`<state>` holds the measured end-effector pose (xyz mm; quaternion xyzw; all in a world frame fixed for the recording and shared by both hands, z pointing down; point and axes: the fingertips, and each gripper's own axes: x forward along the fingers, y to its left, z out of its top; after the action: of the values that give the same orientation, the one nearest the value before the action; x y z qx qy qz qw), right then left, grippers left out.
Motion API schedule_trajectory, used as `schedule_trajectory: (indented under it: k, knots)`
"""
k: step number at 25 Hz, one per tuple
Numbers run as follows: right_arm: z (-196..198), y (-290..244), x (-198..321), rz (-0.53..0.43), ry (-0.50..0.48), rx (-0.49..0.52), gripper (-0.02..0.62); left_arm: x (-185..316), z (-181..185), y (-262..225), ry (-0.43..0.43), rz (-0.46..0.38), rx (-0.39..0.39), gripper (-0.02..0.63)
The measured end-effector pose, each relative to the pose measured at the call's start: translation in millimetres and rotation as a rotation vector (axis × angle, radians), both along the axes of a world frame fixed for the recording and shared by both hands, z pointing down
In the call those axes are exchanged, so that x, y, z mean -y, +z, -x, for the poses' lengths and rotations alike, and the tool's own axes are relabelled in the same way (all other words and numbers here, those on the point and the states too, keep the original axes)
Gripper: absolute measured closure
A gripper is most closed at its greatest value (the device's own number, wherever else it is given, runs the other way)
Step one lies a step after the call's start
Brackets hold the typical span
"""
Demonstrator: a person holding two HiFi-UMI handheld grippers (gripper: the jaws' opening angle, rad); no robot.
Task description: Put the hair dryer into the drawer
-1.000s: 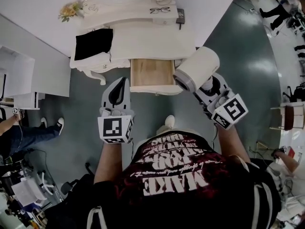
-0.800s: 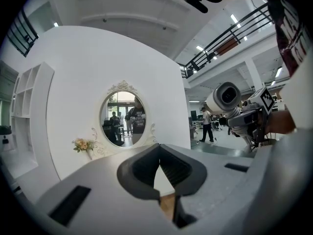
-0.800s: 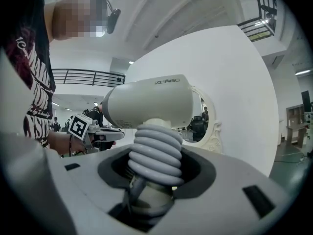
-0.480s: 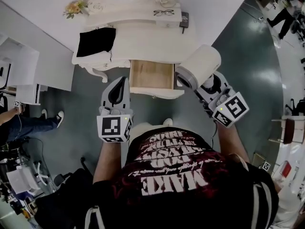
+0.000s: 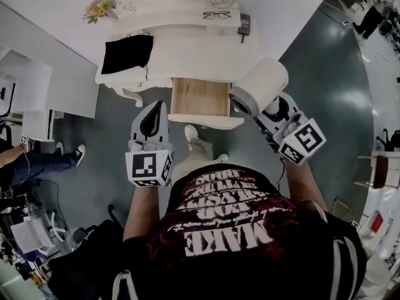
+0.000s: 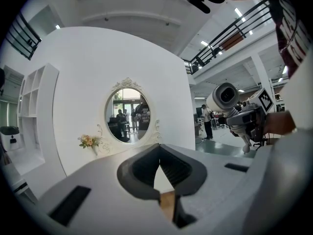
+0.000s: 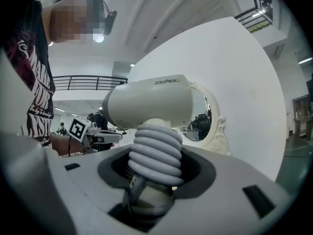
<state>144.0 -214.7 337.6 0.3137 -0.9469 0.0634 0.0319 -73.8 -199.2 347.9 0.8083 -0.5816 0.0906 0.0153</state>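
A white hair dryer (image 5: 259, 87) with a grey cord coiled round its handle is held upright, its handle inside my right gripper (image 5: 270, 111). It hangs just right of the open wooden drawer (image 5: 200, 97), above the floor. In the right gripper view the coiled handle (image 7: 155, 155) sits between the jaws and the barrel (image 7: 149, 102) lies crosswise above them. My left gripper (image 5: 160, 106) is shut and empty, just left of the drawer front. In the left gripper view its pads meet at the tip (image 6: 160, 151), and the dryer (image 6: 226, 96) shows at the right.
The drawer belongs to a white dressing table (image 5: 187, 55) with an oval mirror (image 6: 128, 114). On top lie a black cloth (image 5: 127, 53), glasses (image 5: 217, 15), a dark phone-like thing (image 5: 243, 24) and flowers (image 5: 101, 9). The person's shoe (image 5: 190, 132) is below the drawer.
The person's leg and shoe have stepped forward beneath the drawer. Both grippers and the dryer keep nearly the same places beside the drawer.
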Motion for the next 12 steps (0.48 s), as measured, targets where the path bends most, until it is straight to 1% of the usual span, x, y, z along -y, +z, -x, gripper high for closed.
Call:
schedule_trajectory:
  k: [6, 12]
  knots:
    - [13, 9, 21, 0.019, 0.01, -0.01, 0.383, 25, 14, 0, 0.005, -0.008, -0.009, 0.601]
    - [29, 23, 48, 0.044, 0.017, -0.035, 0.383, 61, 21, 2, 0.036, -0.003, -0.014, 0.601]
